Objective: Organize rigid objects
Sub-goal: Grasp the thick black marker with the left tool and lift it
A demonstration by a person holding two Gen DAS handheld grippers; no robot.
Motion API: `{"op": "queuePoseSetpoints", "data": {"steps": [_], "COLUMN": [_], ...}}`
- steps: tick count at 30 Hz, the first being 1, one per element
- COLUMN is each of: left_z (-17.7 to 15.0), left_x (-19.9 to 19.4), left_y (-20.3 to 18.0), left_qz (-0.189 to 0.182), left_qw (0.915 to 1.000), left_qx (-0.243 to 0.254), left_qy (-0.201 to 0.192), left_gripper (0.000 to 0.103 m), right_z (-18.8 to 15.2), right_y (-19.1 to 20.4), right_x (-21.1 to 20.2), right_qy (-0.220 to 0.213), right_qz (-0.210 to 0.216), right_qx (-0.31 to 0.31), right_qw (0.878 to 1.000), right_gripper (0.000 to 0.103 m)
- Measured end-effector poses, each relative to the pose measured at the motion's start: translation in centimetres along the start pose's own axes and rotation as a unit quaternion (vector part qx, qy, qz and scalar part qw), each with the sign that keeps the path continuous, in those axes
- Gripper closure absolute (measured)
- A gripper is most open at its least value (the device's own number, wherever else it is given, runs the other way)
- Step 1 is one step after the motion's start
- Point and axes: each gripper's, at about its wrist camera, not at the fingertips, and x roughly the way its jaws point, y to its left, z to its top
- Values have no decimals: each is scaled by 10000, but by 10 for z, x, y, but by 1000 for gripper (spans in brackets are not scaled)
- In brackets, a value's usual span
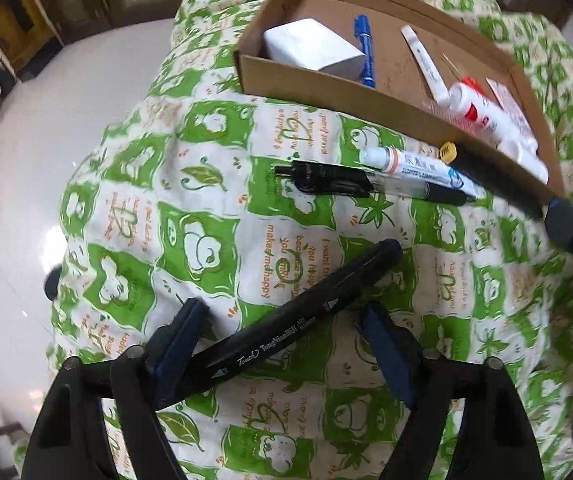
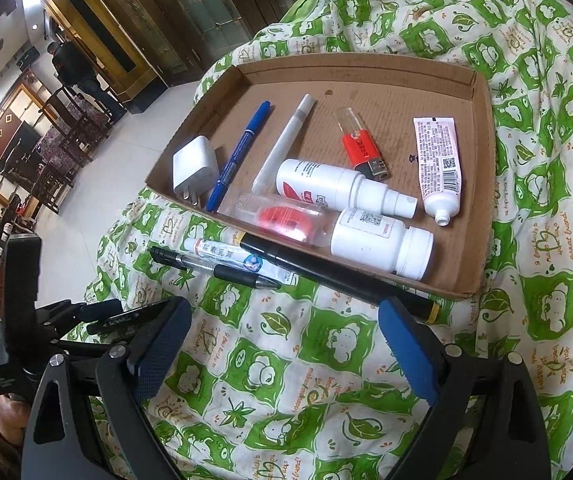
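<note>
Both wrist views look down along their own fingers, close above the quilt, sharing the cardboard tray ahead.

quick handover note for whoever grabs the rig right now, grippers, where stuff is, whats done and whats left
Left hand-held gripper: open, black Touch marker lying across its fingers; whether it is lifted off the cloth cannot be told.
Right hand-held gripper: open, empty, by the yellow-capped marker.
Done: charger, blue pen, white pen, lighter, tube and bottles are in the cardboard tray.
Left: Touch marker, yellow-capped marker, cream tube and clear pen are outside the tray.
</note>
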Motion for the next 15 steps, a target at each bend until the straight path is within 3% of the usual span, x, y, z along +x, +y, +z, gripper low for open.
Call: {"op": "queuePoseSetpoints", "data": {"steps": [3, 5, 8, 11, 15], "left_z": [0, 0, 1, -5, -10], "left_x": [-4, -7, -11, -11, -2], "left_y": [-11, -16, -11, 6, 15], "left_qz": [70, 25, -511, -1202, -1292], "left_qw": [9997, 9995, 9986, 9911, 9883], "left_qx": [226, 310, 56, -542, -790], "left_qy": [-84, -85, 97, 182, 158], "left_gripper": [46, 68, 89, 89, 89], "right_z": [-1, -2, -3, -1, 0], "right_y": [1, 2, 7, 11, 15], "right_x": [1, 1, 0, -5, -1], "right_qy": [11, 11, 0, -36, 75], "right_qz": [-5, -16, -3, 78, -103], "right_qx": [-31, -92, -269, -471, -826], "right_qw": [10000, 10000, 9996, 9989, 9965], "right_gripper": [9, 9, 9, 16, 34]}}
